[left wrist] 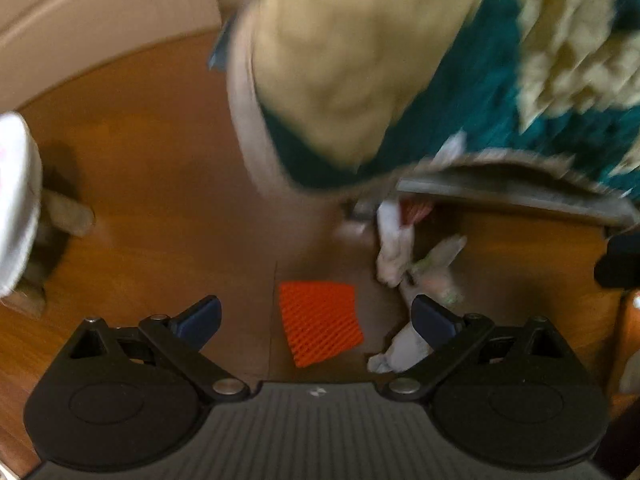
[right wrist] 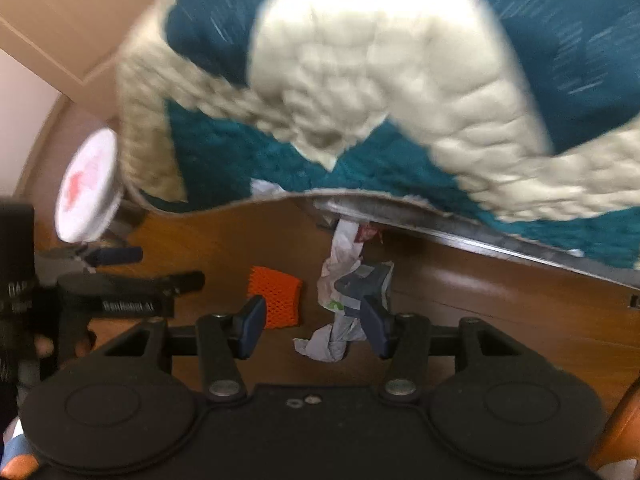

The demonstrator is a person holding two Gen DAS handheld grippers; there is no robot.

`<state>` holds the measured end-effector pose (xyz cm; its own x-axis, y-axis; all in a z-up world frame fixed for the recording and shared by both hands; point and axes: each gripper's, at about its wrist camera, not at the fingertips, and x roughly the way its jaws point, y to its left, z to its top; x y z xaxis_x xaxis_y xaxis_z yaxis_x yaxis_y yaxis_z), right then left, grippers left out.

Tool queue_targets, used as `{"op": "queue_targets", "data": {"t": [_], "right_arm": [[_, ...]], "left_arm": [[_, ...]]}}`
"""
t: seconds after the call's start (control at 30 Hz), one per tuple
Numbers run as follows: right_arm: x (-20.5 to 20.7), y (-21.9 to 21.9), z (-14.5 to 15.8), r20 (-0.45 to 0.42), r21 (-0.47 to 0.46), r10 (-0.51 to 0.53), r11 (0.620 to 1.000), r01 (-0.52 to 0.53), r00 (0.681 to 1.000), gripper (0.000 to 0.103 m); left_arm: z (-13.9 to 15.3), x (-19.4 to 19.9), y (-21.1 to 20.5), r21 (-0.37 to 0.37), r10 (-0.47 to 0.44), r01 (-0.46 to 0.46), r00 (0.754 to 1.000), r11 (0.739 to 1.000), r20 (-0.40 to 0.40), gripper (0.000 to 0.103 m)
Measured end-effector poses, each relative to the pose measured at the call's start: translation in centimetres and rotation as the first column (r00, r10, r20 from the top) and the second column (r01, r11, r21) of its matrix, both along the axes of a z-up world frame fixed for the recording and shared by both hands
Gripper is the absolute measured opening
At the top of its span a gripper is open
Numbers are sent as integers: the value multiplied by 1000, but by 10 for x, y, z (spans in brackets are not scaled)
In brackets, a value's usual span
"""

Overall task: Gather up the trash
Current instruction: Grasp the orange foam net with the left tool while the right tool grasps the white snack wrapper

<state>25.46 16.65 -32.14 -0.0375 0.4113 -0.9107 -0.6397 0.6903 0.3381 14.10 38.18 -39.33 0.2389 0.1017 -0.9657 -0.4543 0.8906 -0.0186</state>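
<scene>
We hold both claws spread wide and empty over the wooden floor (left wrist: 160,184). In the left wrist view the left claw (left wrist: 316,316) frames the orange mesh scrap (left wrist: 320,322) at lower centre, likely our first pickup. In the right wrist view the right claw (right wrist: 314,330) brackets the crumpled white wrappers (right wrist: 340,300), which trail up under the teal-and-cream blanket (right wrist: 360,80). Lettering on the other gripper at left is too blurred to read.

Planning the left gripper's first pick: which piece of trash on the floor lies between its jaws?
The orange foam net, flat on the wooden floor, centred between the open jaws. The crumpled white paper trails off past the right jaw instead.
</scene>
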Motion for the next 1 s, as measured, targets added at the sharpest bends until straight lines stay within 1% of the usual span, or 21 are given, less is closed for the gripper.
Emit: {"op": "queue_targets", "data": {"t": [0.07, 0.2, 0.3, 0.47, 0.63, 0.77, 0.83, 0.97, 1.0], "right_arm": [[0, 12, -18, 9, -24, -4, 1000, 4, 1000, 53], [0, 30, -54, 16, -68, -46, 997, 47, 999, 53], [2, 42, -82, -10, -109, -96, 990, 94, 995, 52], [7, 61, -113, -6, -161, -126, 979, 123, 992, 52], [11, 66, -135, -4, -209, -130, 970, 126, 992, 52], [14, 64, -147, -8, -232, -116, 966, 111, 993, 50], [15, 61, -149, -10, -234, -113, 966, 107, 994, 50], [17, 60, -154, -17, -230, -102, 969, 95, 995, 49], [17, 60, -155, -22, -225, -97, 970, 90, 995, 49]], "left_arm": [[-24, -2, 2, -17, 15, -16, 1000, 1000, -25, 102], [-67, -4, 6, -49, 56, -59, 996, 997, -66, 101], [-99, -5, 10, -90, 103, -112, 989, 990, -103, 101], [-137, -4, 13, -130, 154, -174, 977, 976, -151, 101], [-159, 1, 14, -150, 162, -189, 971, 970, -177, 101], [-167, 7, 14, -159, 148, -179, 971, 971, -189, 101], [-172, 9, 14, -162, 139, -172, 970, 972, -197, 97], [-178, 12, 10, -176, 116, -154, 972, 972, -206, 97], [-179, 13, 9, -174, 111, -149, 971, 973, -211, 92]]}}
